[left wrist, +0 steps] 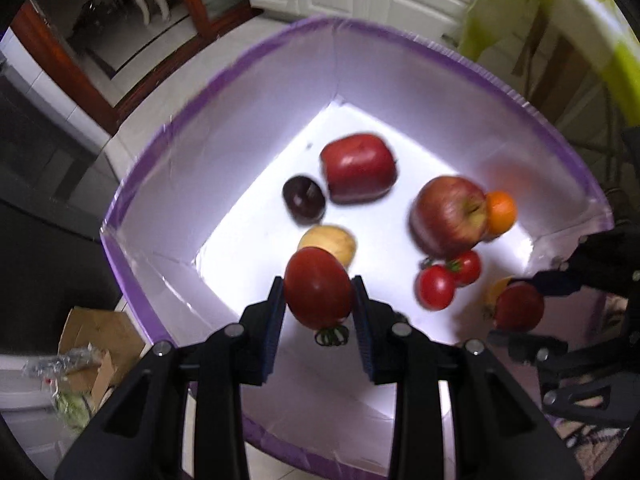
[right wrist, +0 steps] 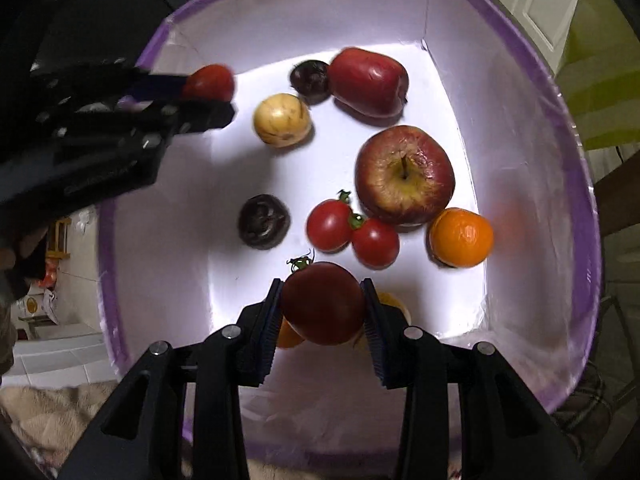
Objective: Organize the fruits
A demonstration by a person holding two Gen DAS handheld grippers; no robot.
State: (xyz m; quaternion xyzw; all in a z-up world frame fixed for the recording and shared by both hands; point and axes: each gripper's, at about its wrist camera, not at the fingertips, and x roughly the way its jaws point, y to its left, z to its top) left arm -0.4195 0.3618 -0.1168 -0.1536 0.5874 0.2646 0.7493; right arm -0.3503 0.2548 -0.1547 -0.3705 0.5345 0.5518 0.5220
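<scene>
Over box [left wrist: 224,92], tomatoes between both tongs [left wrist: 319,308] [right wrist: 323,312].

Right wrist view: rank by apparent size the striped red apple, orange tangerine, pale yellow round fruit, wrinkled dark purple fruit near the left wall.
1. Striped red apple, clearly largest.
2. Orange tangerine and pale yellow round fruit: too alike to rank.
3. Wrinkled dark purple fruit, slightly smaller, though fisheye distortion makes that uncertain.
</scene>
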